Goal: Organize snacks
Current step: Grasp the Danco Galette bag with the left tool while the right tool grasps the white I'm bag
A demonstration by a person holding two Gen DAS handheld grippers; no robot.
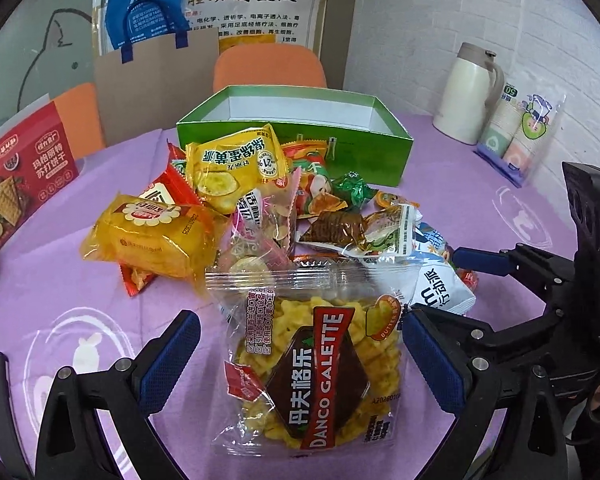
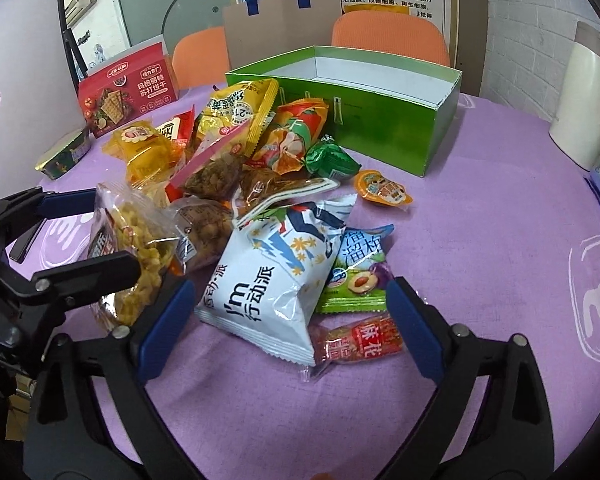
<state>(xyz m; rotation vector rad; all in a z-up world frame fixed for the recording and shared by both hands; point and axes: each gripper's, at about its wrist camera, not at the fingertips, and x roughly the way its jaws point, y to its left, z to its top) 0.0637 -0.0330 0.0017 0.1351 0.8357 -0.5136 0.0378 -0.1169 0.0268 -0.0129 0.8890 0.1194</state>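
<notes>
Left wrist view: left gripper (image 1: pixel 300 360) spread wide, blue textured pads either side of a crinkly clear galette packet (image 1: pixel 308 364), not squeezing. Right gripper (image 2: pixel 288 320) also apart, straddling a puffy white foil bag (image 2: pixel 272 280). Glossy green cardboard box (image 2: pixel 380 120) sits beyond the pile.

The way to the green box (image 2: pixel 380 128) is blocked by the snack pile (image 2: pixel 260 168); bare purple cloth (image 2: pixel 500 260) is left at the right.
</notes>
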